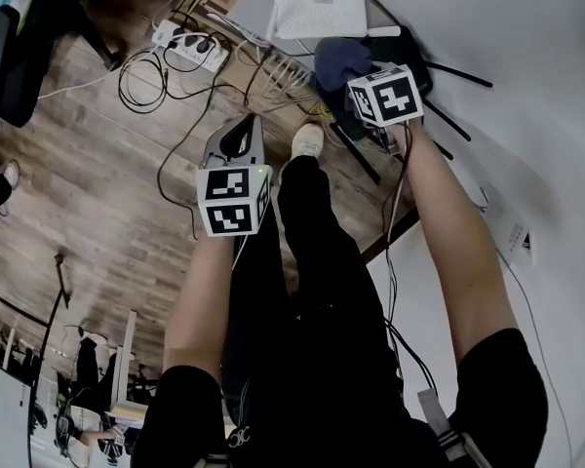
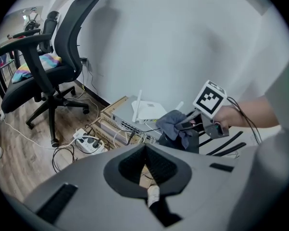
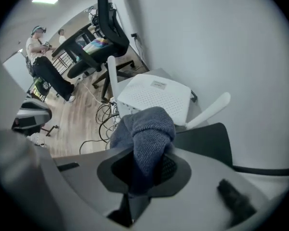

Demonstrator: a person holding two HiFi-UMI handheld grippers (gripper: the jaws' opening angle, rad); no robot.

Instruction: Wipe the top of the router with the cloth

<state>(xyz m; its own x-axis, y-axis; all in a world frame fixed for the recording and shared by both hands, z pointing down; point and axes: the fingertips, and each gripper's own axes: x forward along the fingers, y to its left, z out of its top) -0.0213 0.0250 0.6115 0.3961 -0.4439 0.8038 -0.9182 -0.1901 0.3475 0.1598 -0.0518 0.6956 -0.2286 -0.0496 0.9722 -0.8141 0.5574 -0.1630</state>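
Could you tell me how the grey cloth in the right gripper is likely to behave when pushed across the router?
The cloth is probably floppy: it bunches and folds over where the right gripper pinches it. Its knitted weave suggests it would drag rather than slip on the router, and it likely weighs little.

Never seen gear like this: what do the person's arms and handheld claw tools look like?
The left claw and right claw are smooth grey shells with dark pads, each topped by a white cube bearing black square markers. Thin cables trail along the right arm. Short black sleeves.
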